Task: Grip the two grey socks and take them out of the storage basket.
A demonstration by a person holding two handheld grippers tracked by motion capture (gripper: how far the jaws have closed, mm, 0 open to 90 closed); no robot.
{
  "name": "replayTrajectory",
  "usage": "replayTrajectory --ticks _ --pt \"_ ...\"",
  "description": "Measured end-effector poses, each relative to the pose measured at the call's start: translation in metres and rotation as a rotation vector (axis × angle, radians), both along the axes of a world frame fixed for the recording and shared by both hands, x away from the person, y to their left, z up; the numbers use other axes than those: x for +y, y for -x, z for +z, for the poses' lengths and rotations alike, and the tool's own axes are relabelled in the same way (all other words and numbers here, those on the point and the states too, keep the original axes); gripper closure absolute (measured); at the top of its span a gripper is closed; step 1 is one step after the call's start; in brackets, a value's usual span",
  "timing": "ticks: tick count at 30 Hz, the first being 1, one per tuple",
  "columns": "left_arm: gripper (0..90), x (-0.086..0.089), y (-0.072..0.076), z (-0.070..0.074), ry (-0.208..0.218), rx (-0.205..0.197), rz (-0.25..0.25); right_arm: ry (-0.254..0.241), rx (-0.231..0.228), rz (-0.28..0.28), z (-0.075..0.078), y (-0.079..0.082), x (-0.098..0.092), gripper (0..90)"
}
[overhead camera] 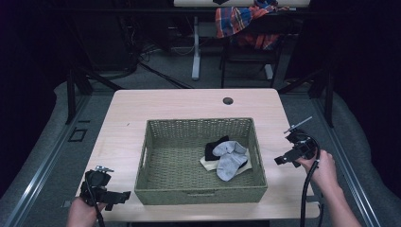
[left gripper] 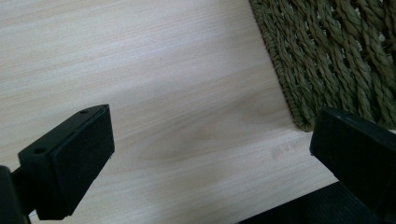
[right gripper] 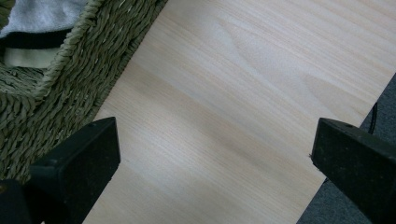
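Overhead, the woven basket (overhead camera: pixel 201 161) sits mid-counter (overhead camera: pixel 189 101), grey sock (overhead camera: pixel 230 160) piled inside with black and cream ones. The left tongs (left gripper: pixel 210 154) gape empty over bare wood beside the basket's corner. The right tongs (right gripper: pixel 212 154) likewise spread wide, holding nothing, by its wall.

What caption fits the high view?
Both open grippers, left gripper and right gripper, flank a woven basket holding socks.

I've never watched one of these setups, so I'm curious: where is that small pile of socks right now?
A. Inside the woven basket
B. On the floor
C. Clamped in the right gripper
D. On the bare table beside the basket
A: the socks lie on the floor of the woven basket, toward its right side, with neither gripper touching them.
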State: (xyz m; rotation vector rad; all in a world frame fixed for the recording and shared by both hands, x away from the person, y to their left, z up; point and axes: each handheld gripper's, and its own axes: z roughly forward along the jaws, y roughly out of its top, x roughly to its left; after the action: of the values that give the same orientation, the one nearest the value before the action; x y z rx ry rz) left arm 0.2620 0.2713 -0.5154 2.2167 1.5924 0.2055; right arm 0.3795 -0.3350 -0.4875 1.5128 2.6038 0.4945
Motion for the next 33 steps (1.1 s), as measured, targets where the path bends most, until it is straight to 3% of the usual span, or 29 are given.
replayTrajectory --ticks 7,8,10,16,19,20,21,25,27,33 --pt "0.1 0.001 0.0 0.0 0.005 0.002 0.002 0.002 0.003 0.011 0.003 -0.001 0.002 0.8" --pt "0.0 0.001 0.0 0.0 0.005 0.002 0.002 -0.021 0.006 0.008 0.003 -0.001 0.003 0.8" --pt "0.0 0.001 0.0 0.0 0.006 0.001 0.001 0.013 0.005 0.021 0.006 -0.001 0.003 0.7" --pt "0.0 0.002 0.001 -0.001 0.008 0.0 0.005 -0.021 -0.001 0.007 0.013 -0.002 0.004 0.7" --pt "0.0 0.001 0.001 0.0 0.005 0.0 0.005 -0.005 0.007 0.033 0.018 -0.003 0.005 0.0" --pt "0.0 0.001 0.001 0.0 0.004 0.0 0.005 -0.038 0.001 0.027 0.021 -0.003 0.007 0.0" --pt "0.0 0.001 0.001 0.0 0.005 0.002 0.007 -0.024 0.0 0.033 0.023 -0.003 0.007 0.0" --pt "0.0 0.001 0.001 0.0 0.0 0.003 0.004 -0.036 -0.015 0.053 0.032 -0.004 0.012 0.0" --pt "0.0 0.001 0.001 0.0 0.0 0.004 0.005 -0.068 -0.025 0.051 0.039 -0.004 0.016 0.0" --pt "0.0 0.002 0.002 -0.001 0.003 0.004 0.004 -0.067 -0.043 0.082 0.055 -0.008 0.028 0.0"
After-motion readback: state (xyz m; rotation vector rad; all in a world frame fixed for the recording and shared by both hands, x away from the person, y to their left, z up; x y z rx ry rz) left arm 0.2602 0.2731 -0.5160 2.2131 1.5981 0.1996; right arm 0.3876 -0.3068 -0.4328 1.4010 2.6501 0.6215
